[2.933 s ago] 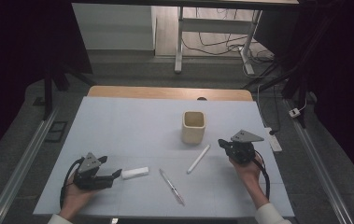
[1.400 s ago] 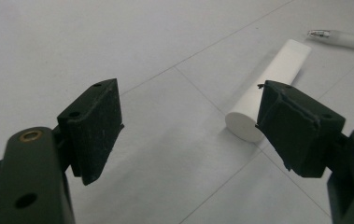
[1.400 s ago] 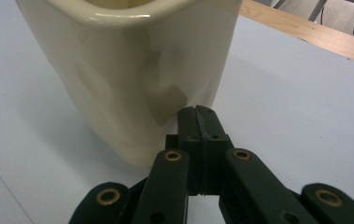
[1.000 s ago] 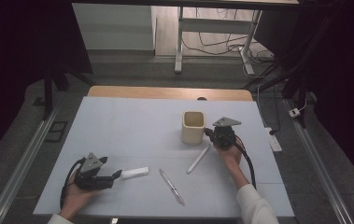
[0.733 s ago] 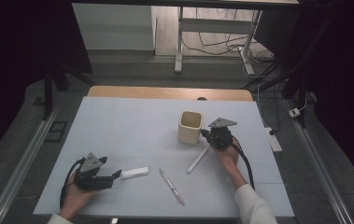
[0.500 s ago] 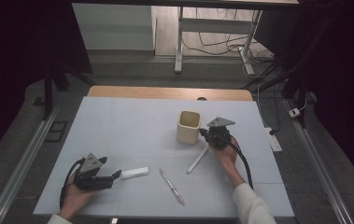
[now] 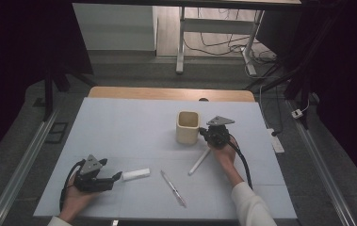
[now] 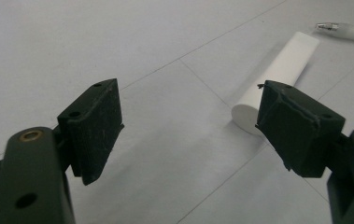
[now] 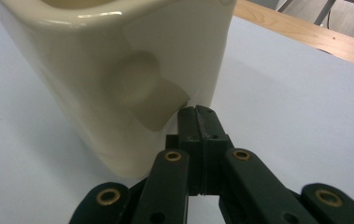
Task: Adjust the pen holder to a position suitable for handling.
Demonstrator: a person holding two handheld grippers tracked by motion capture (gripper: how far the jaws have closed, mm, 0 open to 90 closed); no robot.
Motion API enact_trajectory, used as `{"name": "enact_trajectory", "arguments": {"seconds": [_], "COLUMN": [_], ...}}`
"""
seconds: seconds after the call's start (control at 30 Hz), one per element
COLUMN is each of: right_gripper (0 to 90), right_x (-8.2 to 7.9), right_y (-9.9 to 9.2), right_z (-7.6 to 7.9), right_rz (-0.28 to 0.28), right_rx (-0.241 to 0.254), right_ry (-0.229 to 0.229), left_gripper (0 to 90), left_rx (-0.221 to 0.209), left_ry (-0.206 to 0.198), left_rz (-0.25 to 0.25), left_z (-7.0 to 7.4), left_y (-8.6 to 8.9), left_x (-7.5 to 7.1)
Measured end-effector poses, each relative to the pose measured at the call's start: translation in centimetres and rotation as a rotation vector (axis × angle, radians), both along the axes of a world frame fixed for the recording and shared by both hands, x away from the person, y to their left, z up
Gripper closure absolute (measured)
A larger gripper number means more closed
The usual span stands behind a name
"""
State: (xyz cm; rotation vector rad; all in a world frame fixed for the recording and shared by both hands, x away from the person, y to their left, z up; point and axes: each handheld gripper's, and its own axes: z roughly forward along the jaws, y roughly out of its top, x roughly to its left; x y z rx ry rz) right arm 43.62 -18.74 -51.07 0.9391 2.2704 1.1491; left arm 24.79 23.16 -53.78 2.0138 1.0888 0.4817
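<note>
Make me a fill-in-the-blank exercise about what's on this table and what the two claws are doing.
1. The right claw has its jaws ____ and its tip against the cream cup.
2. The left claw has its jaws ____, with nothing between them.
3. The white cylinder lies ____ on the table.
4. Between the two hands lies a thin ____.

Missing words: shut; open; flat; pen

right claw (image 7: 203, 133) touches the cup (image 7: 187, 127) (marker (image 7: 136, 174) left of pen (image 7: 173, 188)).
</note>
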Motion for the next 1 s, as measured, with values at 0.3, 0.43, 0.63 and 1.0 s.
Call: {"name": "enact_trajectory", "arguments": {"seconds": [0.3, 0.43, 0.63, 1.0], "right_gripper": [89.4, 89.4, 89.4, 89.4], "right_x": [0.4, 0.5, 0.6, 0.8], "right_y": [0.7, 0.9, 1.3, 2.6], "right_z": [-0.3, -0.4, -0.6, -0.9], "right_rz": [0.014, 0.021, 0.025, 0.031], "right_rx": [0.014, 0.018, 0.020, 0.022], "right_ry": [0.004, 0.002, 0.008, 0.034], "left_gripper": [22.1, 22.1, 22.1, 22.1], "left_rx": [0.002, 0.002, 0.002, -0.004], "left_ry": [0.000, 0.004, 0.005, -0.003], "left_rz": [0.003, 0.006, 0.005, 0.002], "left_z": [0.0, -0.1, -0.1, 0.0], "left_y": [0.0, 0.1, 0.1, 0.2], "left_x": [0.0, 0.1, 0.1, 0.0]}}
